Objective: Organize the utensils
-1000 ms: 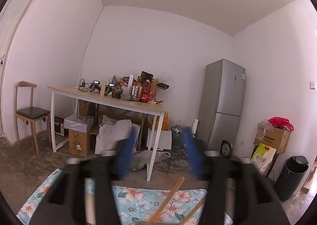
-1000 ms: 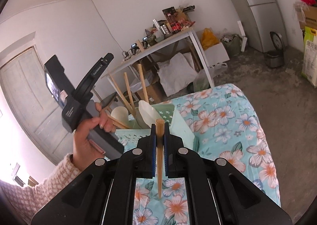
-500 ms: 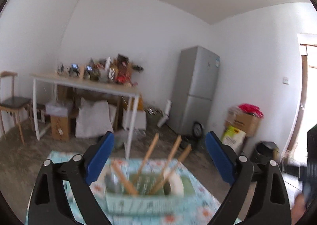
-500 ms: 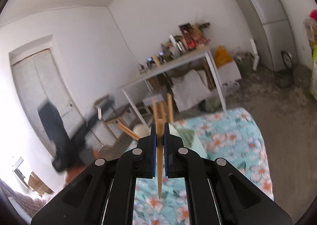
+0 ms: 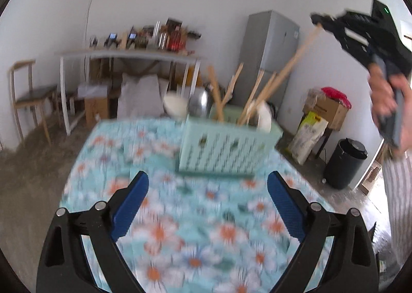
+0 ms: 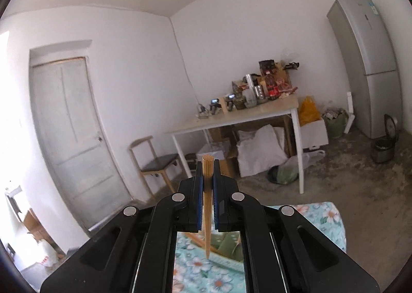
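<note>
Chopstick (image 6: 207, 190) clamped upright between right gripper (image 6: 207, 184) jaws

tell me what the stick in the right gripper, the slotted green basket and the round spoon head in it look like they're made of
Chopstick: likely bamboo or wood, matte tan with fine lengthwise lines at its blunt end. Utensil basket: probably plastic, pale mint, moulded with rows of slots. Metal spoon: looks like steel, grey and reflective, though blur leaves that open.

walls: white | floor: bare grey concrete (image 6: 360, 190) | door (image 6: 69, 133): pale, closed | wooden chair (image 6: 154, 161) beside white-legged side table (image 6: 244, 115), cluttered | fridge (image 6: 368, 66): grey, in the corner | black bin (image 5: 345, 161) | daylight, bright at left
</note>
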The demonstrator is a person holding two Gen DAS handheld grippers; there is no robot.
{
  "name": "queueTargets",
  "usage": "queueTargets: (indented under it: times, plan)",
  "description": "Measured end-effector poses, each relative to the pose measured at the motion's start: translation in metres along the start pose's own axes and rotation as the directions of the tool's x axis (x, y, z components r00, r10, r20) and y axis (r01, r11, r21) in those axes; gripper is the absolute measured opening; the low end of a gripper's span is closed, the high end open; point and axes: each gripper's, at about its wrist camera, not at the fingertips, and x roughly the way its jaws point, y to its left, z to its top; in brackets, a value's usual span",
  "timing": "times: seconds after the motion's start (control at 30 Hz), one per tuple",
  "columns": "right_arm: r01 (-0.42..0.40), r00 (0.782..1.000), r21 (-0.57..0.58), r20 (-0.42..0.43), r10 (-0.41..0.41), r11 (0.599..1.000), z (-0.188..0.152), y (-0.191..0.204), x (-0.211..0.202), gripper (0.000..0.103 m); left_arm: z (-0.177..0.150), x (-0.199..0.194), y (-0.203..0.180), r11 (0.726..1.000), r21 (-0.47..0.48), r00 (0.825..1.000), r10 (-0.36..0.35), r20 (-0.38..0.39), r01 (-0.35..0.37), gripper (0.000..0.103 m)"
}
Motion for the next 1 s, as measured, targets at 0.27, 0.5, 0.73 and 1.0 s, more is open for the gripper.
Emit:
queueTargets:
  times: [0.27,0.5,0.73,1.0]
  plan:
    - [0.091,0.995,-0.016,-0.043,-0.092,0.996,-0.018,-0.001,0.042,0.005,-0.028,-0.003,0.005,0.999,-0.036,0.998,0.018,-0.067,-0.02,0.091]
    - [0.149,0.979,-0.024,-0.137,-0.151,0.989,-0.058,0.001,0.057,0.031,-0.024,-0.007,0.011,0.997,-0.065,0.998,0.03,-0.063,-0.034,0.091]
    - [0.178,0.984,-0.076,-0.017,-0.18,0.981,-0.041,0.023,0.002,0.064,-0.007,-0.015,0.016,0.99,-0.065,0.992,0.126,-0.032,-0.127,0.096]
    - [0.24,0.961,-0.163,-0.098,-0.258,0.957,-0.097,0.054,-0.03,0.091,0.004,-0.017,0.017,0.952,-0.092,0.956,0.288,-0.059,-0.292,0.097]
